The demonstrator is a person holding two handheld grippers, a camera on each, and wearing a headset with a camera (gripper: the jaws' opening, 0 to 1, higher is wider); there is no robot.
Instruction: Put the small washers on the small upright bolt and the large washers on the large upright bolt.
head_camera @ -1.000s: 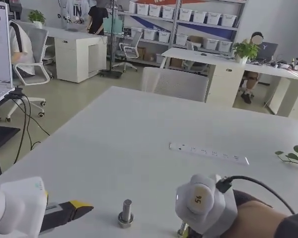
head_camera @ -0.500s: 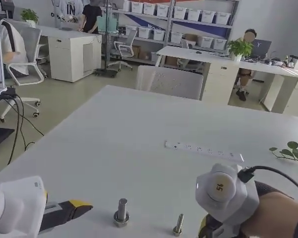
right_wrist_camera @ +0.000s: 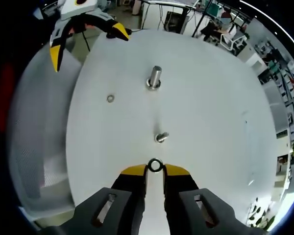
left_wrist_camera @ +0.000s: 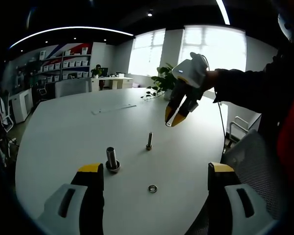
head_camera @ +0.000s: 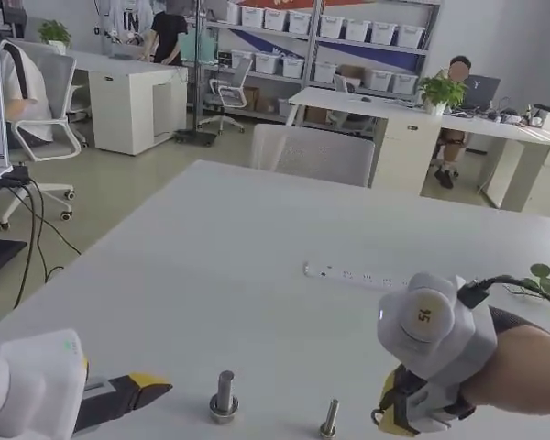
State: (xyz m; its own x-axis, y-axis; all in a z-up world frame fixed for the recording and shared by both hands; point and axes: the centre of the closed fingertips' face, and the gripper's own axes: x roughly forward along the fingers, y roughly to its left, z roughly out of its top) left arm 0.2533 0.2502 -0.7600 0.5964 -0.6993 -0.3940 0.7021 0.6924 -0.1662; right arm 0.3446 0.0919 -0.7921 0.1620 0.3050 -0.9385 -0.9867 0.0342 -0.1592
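White table (head_camera: 211, 275), power strip (head_camera: 353, 275), grey chair (head_camera: 312, 154), potted plant (head_camera: 437, 92), shelved bins (head_camera: 348, 27)

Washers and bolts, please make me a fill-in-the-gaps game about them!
The right hand-held gripper pinches a ___ between its jaw tips.
The left hand-held gripper grips nothing, and its jaws are wide ___.
The large bolt and the small bolt both stand ___ on the table.
Missing words: washer; open; upright.

Right gripper (head_camera: 391, 420) round cap (head_camera: 424, 314): printed number, apparently "15".
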